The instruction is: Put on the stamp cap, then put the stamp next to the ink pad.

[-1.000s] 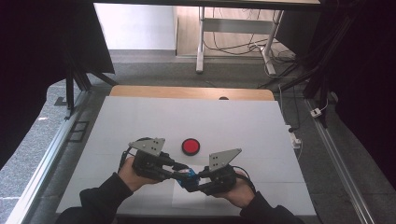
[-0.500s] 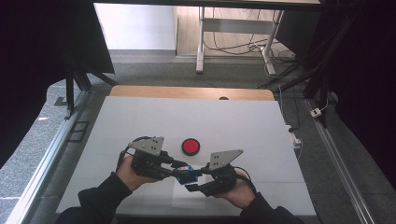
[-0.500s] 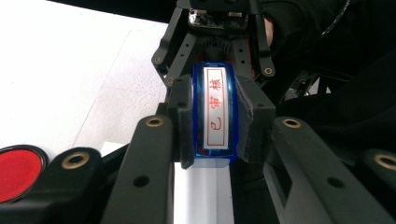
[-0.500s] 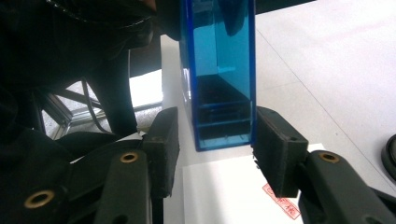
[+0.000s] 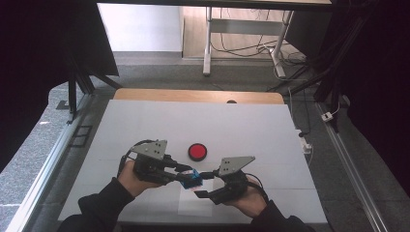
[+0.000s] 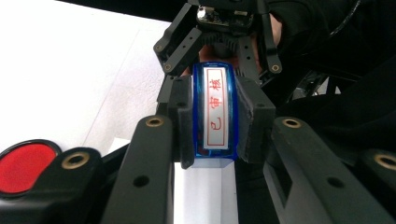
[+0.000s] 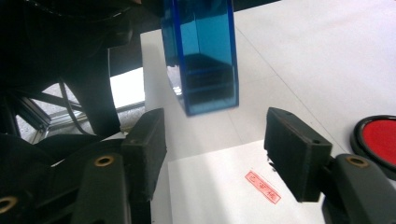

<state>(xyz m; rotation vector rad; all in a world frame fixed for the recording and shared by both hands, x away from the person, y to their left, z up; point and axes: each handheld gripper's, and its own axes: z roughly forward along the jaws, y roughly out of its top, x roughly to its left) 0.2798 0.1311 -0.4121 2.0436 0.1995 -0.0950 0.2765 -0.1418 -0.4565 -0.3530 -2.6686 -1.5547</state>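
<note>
A blue see-through stamp (image 6: 215, 112) with a white label of red characters sits clamped between the pads of my left gripper (image 6: 215, 123), held above the white table (image 5: 145, 125). In the high view the stamp (image 5: 193, 178) hangs between both hands. My right gripper (image 7: 215, 144) faces it from the other side; its jaws have just been opening and now stand apart below the stamp (image 7: 205, 56), not touching it. Under them lies a white paper sheet (image 7: 224, 196) bearing a small red stamped mark (image 7: 263, 186).
A round red ink pad (image 5: 197, 152) rests on the table just beyond the grippers, also at the edge of the right gripper view as the ink pad (image 7: 380, 140). Rails run along both table sides; a wooden strip (image 5: 193, 95) borders the far edge.
The right gripper's jaws have spread apart and let go of the blue stamp. The left gripper keeps hold of it, and both hands stay about where they were.
</note>
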